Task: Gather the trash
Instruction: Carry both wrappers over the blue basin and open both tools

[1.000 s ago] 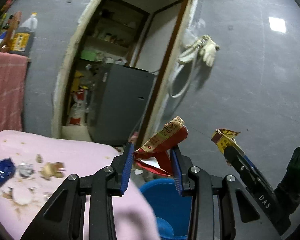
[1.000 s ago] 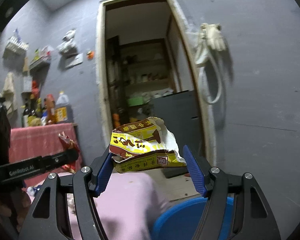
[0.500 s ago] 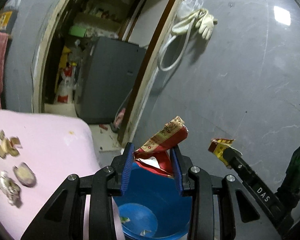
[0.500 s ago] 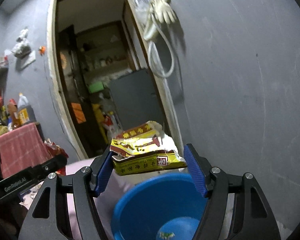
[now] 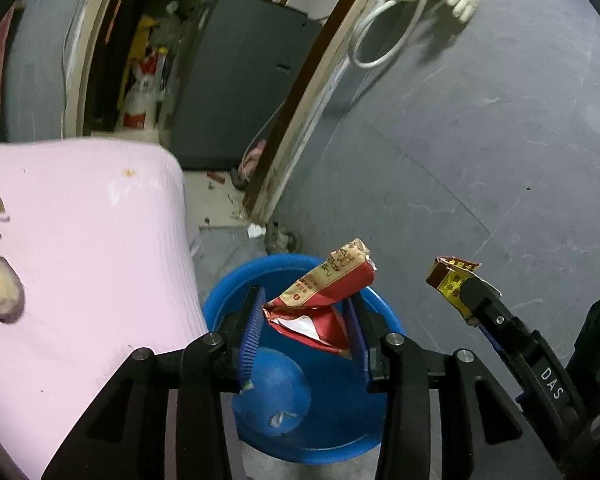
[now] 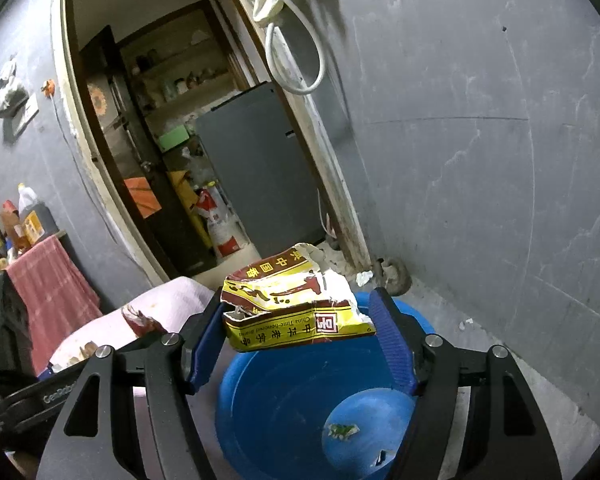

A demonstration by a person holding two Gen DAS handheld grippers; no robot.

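Observation:
My left gripper point(image 5: 305, 330) is shut on a crumpled red snack wrapper point(image 5: 324, 298) and holds it above a blue plastic basin point(image 5: 324, 428) on the floor. My right gripper point(image 6: 300, 336) is shut on a torn yellow and brown wrapper point(image 6: 296, 308), also above the blue basin point(image 6: 284, 408). The right gripper with its yellow wrapper point(image 5: 454, 280) shows at the right of the left wrist view. The basin holds a few small scraps point(image 6: 342, 430).
A table with a pink cloth point(image 5: 80, 264) and food scraps point(image 5: 0, 288) stands left of the basin. A grey wall point(image 5: 480, 140) rises behind it. An open doorway point(image 6: 172, 140) shows a grey cabinet point(image 6: 256, 168). A red cloth shelf with bottles point(image 6: 40, 272) is far left.
Both grippers have moved right, off the pink table, and tilted down with their wrappers. The blue basin now lies under them.

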